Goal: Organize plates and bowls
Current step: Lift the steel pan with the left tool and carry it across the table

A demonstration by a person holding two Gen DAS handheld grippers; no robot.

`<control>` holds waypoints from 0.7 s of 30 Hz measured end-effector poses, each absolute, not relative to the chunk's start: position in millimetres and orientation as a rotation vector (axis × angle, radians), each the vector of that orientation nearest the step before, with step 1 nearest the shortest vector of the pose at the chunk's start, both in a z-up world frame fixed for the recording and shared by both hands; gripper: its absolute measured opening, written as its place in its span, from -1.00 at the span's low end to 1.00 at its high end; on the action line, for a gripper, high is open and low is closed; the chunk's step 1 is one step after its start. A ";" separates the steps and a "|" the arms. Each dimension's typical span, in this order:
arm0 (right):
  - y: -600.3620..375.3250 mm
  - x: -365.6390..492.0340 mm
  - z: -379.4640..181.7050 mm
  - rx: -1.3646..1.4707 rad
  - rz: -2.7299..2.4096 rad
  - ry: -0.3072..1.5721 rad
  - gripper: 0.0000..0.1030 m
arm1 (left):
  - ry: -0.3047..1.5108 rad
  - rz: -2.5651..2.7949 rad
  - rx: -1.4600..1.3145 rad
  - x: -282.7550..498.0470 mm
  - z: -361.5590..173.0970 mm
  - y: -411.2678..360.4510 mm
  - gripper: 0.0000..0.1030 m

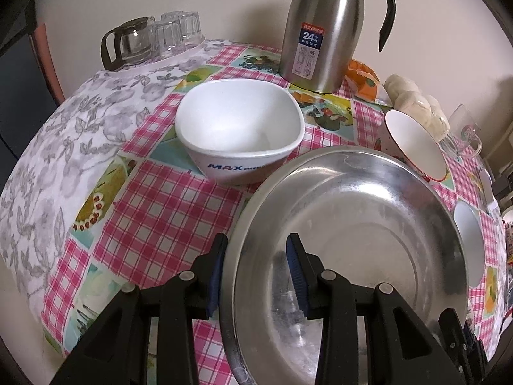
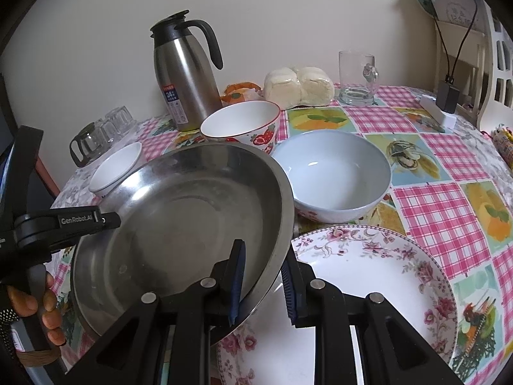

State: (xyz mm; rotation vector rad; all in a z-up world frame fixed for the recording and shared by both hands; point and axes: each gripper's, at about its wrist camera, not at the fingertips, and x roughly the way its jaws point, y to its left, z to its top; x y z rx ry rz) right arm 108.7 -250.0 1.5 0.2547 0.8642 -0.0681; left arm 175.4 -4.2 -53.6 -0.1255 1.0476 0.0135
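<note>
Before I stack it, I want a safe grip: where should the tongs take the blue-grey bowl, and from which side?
Take the blue-grey bowl by its rim, from above on the near side, one finger inside and one outside. It stands upright and empty, too wide to span; the strawberry bowl and steel basin crowd its left.

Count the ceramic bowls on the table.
3: a square white bowl at the left, a strawberry-patterned bowl before the steel flask, a pale blue bowl at the right. The metal basin may hide others.

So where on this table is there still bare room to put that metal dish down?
Bare checked tablecloth lies left of the steel dish, before the square white bowl. Right of the pale blue bowl too. The middle is crowded.
</note>
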 end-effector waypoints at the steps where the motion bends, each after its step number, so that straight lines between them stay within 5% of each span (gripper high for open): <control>1: -250.2 109.2 1.4 0.258 -0.070 0.863 -0.54 | 1.046 0.013 -0.124 176.0 -53.7 -4.6 -0.25; 14: -249.2 110.8 2.9 0.245 -0.073 0.877 -0.49 | 1.082 -0.007 -0.121 176.6 -55.4 -5.7 -0.19; 21: -249.9 108.7 8.3 0.251 -0.081 0.883 -0.47 | 1.070 -0.017 -0.111 171.2 -44.3 -7.0 0.10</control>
